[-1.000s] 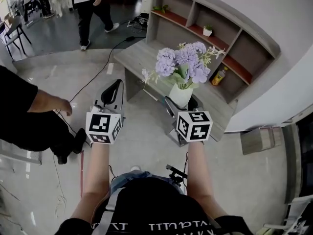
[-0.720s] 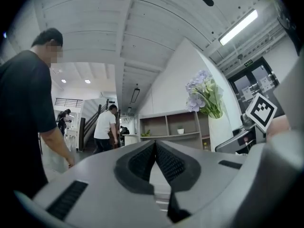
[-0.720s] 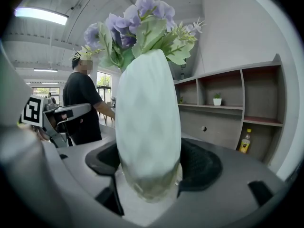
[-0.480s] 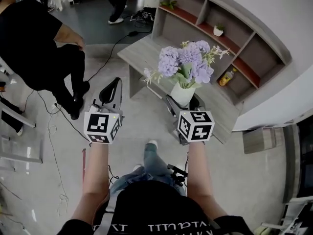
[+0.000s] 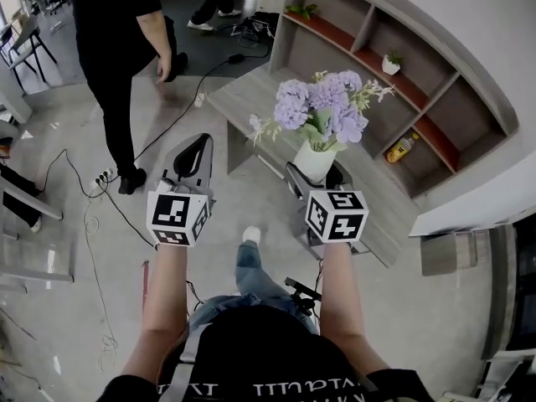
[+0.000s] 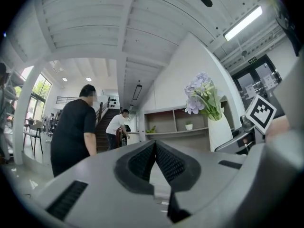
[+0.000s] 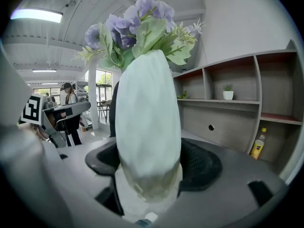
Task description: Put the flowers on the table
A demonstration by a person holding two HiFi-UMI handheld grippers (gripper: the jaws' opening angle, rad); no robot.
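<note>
Vase (image 5: 313, 162) (image 7: 147, 127), white and ribbed, stands upright between the pads of the right tool (image 5: 312, 174) (image 7: 147, 161), clamped near its base on both sides. Purple flowers (image 5: 322, 111) (image 7: 135, 25) with green leaves rise from its mouth. This hold is the same as a second ago.

Left tool (image 5: 193, 154) (image 6: 156, 159) is level with the right one. Its jaws are pressed together with nothing between them, also unchanged.

Grey counter (image 5: 251, 97) lies just ahead of the vase, and from the head view the vase overlaps its near edge. The vase is carried, not set down.

Shelf unit (image 5: 368, 53) stands behind the counter. It holds a yellow bottle (image 5: 400, 149) (image 7: 258, 146) in a lower bay and a small potted plant (image 5: 390, 62) (image 7: 228, 92) higher up.

Changes since a second ago:
- The wearer's shoe (image 5: 249, 234) now shows on the floor between the two tools.
- The person in black (image 5: 121, 48) (image 6: 73, 137), earlier at the left edge, now stands farther up the frame, left of the counter.
</note>
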